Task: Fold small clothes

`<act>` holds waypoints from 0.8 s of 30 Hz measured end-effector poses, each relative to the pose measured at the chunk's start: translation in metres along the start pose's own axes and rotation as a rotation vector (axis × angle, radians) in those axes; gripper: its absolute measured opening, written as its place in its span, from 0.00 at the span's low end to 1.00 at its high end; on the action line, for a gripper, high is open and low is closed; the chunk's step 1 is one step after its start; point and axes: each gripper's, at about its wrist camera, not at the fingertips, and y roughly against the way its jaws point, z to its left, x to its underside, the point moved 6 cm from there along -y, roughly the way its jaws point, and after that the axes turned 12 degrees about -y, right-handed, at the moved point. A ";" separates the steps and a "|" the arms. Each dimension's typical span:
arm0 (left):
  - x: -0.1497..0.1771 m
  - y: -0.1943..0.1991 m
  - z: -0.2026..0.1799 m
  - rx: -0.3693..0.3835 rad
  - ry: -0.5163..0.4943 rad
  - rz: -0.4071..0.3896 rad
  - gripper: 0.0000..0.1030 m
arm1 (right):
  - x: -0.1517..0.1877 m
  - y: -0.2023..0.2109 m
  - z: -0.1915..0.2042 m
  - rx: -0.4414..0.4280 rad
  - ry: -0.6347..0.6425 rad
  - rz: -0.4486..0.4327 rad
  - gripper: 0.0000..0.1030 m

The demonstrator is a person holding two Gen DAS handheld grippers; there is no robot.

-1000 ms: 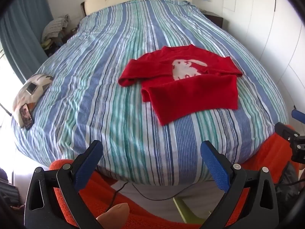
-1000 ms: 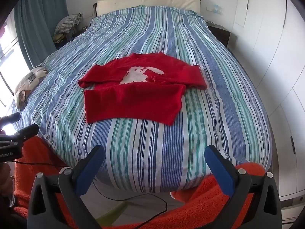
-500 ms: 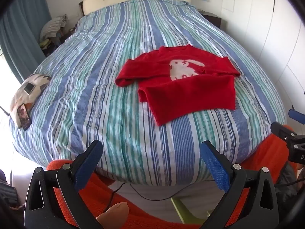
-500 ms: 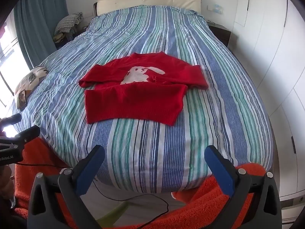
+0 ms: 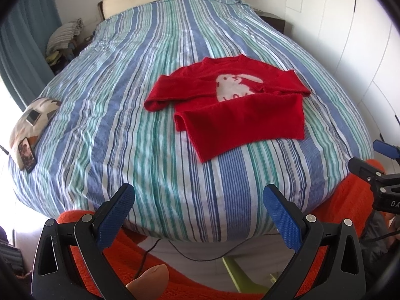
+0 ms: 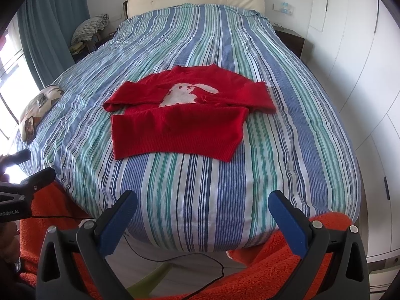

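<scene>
- Left wrist view: I see my left gripper (image 5: 198,206) with its blue pads spread wide, nothing between them, hanging off the foot of the bed (image 5: 130,80) over an orange blanket (image 5: 105,245).
- At about 1 o'clock from that gripper lies the red sweater (image 5: 232,110), well apart from it, flat on the striped cover with its hem toward me and its neck toward 12 o'clock.
- Both sleeves are folded in across the chest, so the white rabbit motif (image 5: 233,87) is partly covered along its lower edge; I cannot make out the cuffs.
- At 3 o'clock my right gripper (image 5: 382,167) pokes in from the frame edge, mostly cut off there.
- At 9 o'clock a patterned cushion (image 5: 35,117) sits on the bed's edge with something dark and flat on it that I cannot identify.
- At 6 o'clock a fingertip (image 5: 150,282) shows, cropped by the frame.
- Right wrist view: my right gripper (image 6: 203,212) is likewise spread wide and empty, with the red sweater (image 6: 180,122) near 12 o'clock, well clear of the pads.
- At 9 o'clock the left gripper (image 6: 22,172) appears in shadow, half out of frame.
- A dark cable (image 6: 175,260) trails on the floor below the bed, its ends hidden.
</scene>
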 end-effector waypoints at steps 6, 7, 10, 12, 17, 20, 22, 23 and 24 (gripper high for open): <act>0.000 0.000 -0.001 0.007 -0.002 0.002 0.99 | 0.002 -0.002 0.003 -0.001 0.001 0.006 1.00; 0.000 -0.001 -0.001 0.008 -0.002 0.002 0.99 | 0.002 -0.002 0.003 -0.001 0.001 0.007 1.00; 0.000 -0.001 -0.001 0.009 -0.001 0.004 0.99 | 0.003 -0.003 0.004 -0.002 0.001 0.009 1.00; 0.001 -0.001 -0.001 0.010 -0.001 0.006 0.99 | 0.004 -0.003 0.004 -0.002 0.001 0.011 1.00; 0.002 -0.001 -0.003 0.013 -0.002 0.007 0.99 | 0.005 -0.004 0.006 -0.005 0.002 0.012 1.00; 0.003 -0.001 -0.003 0.016 -0.004 0.006 0.99 | 0.005 -0.004 0.007 -0.005 0.001 0.012 1.00; 0.003 -0.001 -0.004 0.017 -0.004 0.005 0.99 | 0.006 -0.004 0.007 -0.005 0.001 0.012 1.00; 0.003 -0.001 -0.004 0.018 -0.005 0.005 0.99 | 0.005 -0.004 0.007 -0.005 0.001 0.013 1.00; 0.003 -0.001 -0.004 0.019 -0.005 0.005 0.99 | 0.006 -0.004 0.007 -0.005 0.001 0.014 1.00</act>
